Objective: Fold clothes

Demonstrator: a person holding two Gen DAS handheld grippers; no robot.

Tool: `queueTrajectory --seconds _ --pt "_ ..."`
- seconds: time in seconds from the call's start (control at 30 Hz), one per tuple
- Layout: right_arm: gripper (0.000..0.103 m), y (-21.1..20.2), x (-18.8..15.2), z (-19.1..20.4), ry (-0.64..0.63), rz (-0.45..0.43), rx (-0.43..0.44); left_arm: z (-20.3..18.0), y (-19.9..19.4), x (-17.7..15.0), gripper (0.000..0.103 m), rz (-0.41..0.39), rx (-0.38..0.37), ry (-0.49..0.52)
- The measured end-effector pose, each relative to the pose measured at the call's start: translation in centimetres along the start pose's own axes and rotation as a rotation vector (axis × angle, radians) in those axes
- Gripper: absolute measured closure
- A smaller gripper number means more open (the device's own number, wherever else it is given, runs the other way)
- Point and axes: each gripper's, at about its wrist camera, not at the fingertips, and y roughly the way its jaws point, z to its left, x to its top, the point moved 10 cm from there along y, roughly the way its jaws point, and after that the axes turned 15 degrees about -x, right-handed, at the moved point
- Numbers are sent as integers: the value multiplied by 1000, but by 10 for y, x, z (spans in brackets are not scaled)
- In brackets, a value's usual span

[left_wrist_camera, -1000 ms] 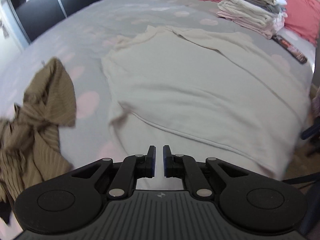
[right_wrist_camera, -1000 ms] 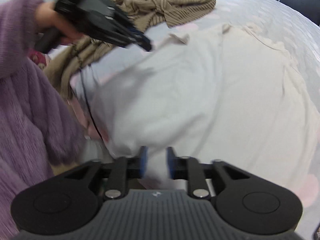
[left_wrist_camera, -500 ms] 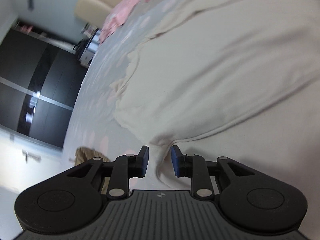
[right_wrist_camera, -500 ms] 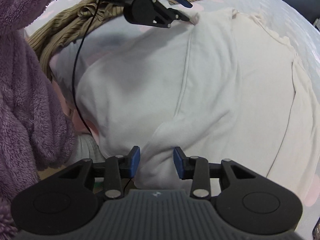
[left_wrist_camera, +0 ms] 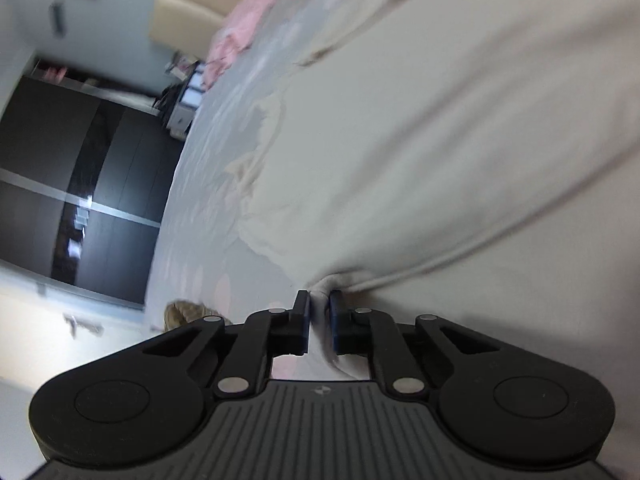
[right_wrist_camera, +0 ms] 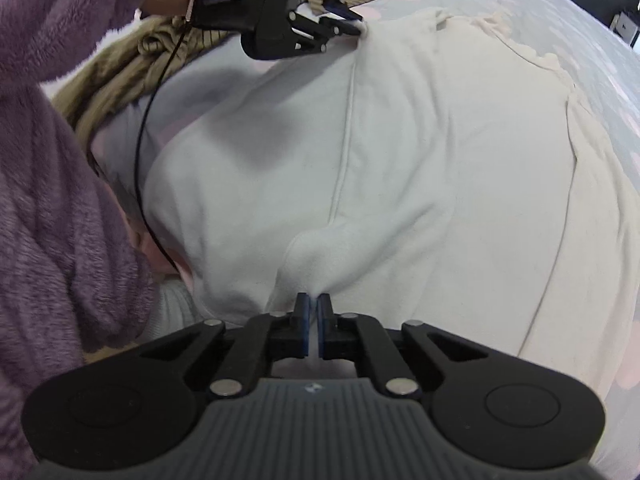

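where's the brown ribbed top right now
In the right wrist view the brown ribbed top lies crumpled on the bed at upper left, behind the left tongs, just beyond the cream garment they pinch.

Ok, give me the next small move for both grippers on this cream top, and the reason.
Probably lift both together and carry the pinched edge across the cream top: the left gripper and right gripper are each shut on its fabric, which lies flat on the bed.

A bed with a grey, pink-spotted cover (right_wrist_camera: 592,32) carries a spread cream sweatshirt (right_wrist_camera: 440,152) and, beside it, a crumpled brown ribbed garment (right_wrist_camera: 120,68).
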Motion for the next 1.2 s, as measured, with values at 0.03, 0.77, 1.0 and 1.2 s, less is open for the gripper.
queueTrajectory --seconds 0.03,0.77,1.0,1.2 --pt "99 -3 0 -2 19 1 19 7 -7 0 96 -25 -20 -66" --pt "95 9 15 30 -11 -5 37 65 -16 -42 96 -137 -255 -844" --pt "96 -20 31 39 25 -19 251 73 -18 -58 97 -181 -306 -981" --pt "96 -33 57 67 48 -21 416 86 -18 -81 97 -253 -382 -1199"
